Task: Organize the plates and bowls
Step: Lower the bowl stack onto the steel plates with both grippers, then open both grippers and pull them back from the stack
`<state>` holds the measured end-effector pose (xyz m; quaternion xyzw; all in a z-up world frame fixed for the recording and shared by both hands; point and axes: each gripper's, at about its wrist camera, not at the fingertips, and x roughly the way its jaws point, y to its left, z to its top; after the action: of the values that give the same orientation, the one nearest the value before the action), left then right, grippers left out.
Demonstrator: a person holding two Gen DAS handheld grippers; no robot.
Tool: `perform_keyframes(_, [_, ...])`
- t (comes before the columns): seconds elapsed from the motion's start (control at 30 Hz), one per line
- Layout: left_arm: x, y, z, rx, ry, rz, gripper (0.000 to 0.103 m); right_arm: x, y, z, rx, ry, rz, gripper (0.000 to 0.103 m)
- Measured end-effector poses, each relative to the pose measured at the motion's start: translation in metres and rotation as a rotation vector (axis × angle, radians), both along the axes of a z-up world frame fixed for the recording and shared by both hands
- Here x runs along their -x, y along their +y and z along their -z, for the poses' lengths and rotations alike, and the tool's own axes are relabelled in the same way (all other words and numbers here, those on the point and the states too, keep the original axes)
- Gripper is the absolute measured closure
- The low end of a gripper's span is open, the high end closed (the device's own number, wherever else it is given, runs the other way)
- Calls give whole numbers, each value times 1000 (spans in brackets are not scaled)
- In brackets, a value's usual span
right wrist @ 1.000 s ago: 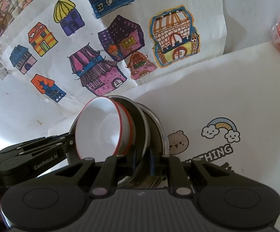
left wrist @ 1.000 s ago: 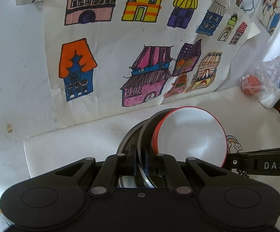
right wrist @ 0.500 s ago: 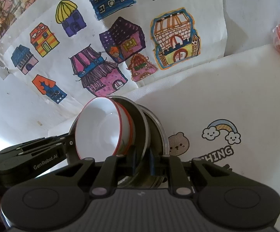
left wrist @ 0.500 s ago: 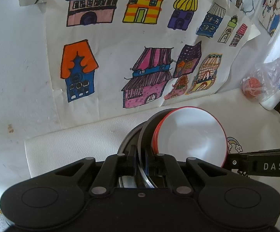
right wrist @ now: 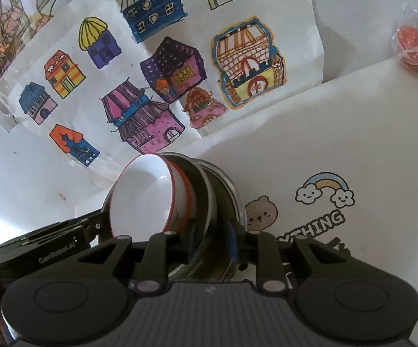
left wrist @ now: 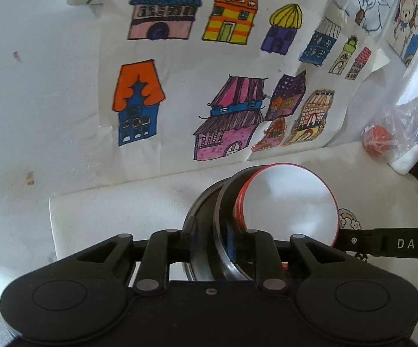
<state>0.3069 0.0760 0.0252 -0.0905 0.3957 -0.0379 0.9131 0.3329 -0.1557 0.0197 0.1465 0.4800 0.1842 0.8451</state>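
- Above the worktop (right wrist: 368,144), lifted between two grippers: nested stack of metal plates (left wrist: 206,231) with red-rimmed bowl (left wrist: 290,202) on top.
- Left gripper (left wrist: 213,244) and right gripper (right wrist: 210,244), jaws clenched on opposite plate rims (presumably for balance), stack tipped on edge.

Black plastic tongs (left wrist: 212,248), silver pivot screws, white "DAS" lettering.

Glossy white bowl (left wrist: 288,202) (red rim); shiny metal plates (right wrist: 223,196).

House drawings (left wrist: 223,86) on the wall; bagged orange ball (left wrist: 378,140); printed white mat (right wrist: 353,173)
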Motion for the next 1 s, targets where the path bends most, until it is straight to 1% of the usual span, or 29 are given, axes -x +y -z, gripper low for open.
perform_keyframes(0.03, [2,1,-1,-1,-4,-5,73,2,0,-1,1,-9,2,72])
perform_keyframes(0.07, [5,1,-2,-2,-9,-11,70,4,-1,-3,2,-19,4,66])
perform_keyframes(0.1, [8,2,-3,-4,-16,-19,68,7,-1,-4,13,-28,14,57])
perform_keyframes(0.13, [11,3,-4,-2,-21,-24,64,10,-2,-4,22,-41,22,54])
perform_keyframes(0.23, [19,6,-7,19,-28,-36,57,18,-8,-3,-1,-50,31,46])
perform_keyframes(0.3, [25,6,-10,24,-39,-40,54,24,-11,-4,-8,-61,35,43])
perform_keyframes(0.43, [41,3,-16,19,-71,-43,45,43,-16,-11,3,-121,43,32])
perform_keyframes(0.47, [46,2,-19,16,-82,-44,42,47,-17,-13,0,-134,43,31])
perform_keyframes(0.5, [51,2,-20,15,-91,-46,40,53,-19,-15,-2,-150,44,27])
perform_keyframes(0.57, [63,3,-24,19,-114,-54,32,65,-21,-20,-2,-188,48,21])
perform_keyframes(0.6, [69,3,-26,20,-128,-57,31,71,-23,-21,0,-210,49,17])
perform_keyframes(0.73, [94,0,-33,4,-180,-64,21,100,-30,-26,-4,-296,66,8])
perform_keyframes(0.8, [108,-2,-35,-5,-208,-64,20,112,-33,-26,-5,-333,76,5])
perform_keyframes(0.83, [115,-3,-35,-9,-221,-65,17,119,-35,-26,-5,-354,78,3])
perform_keyframes(0.87, [121,-4,-36,-11,-234,-66,11,125,-37,-26,-6,-371,79,2])
perform_keyframes(0.9, [128,-5,-36,-14,-245,-68,8,132,-38,-26,-7,-388,83,0])
perform_keyframes(0.93, [135,-6,-36,-22,-263,-73,3,140,-40,-26,-7,-412,89,0])
perform_keyframes(1.0, [148,-9,-35,-42,-297,-79,3,153,-43,-25,0,-454,96,0])
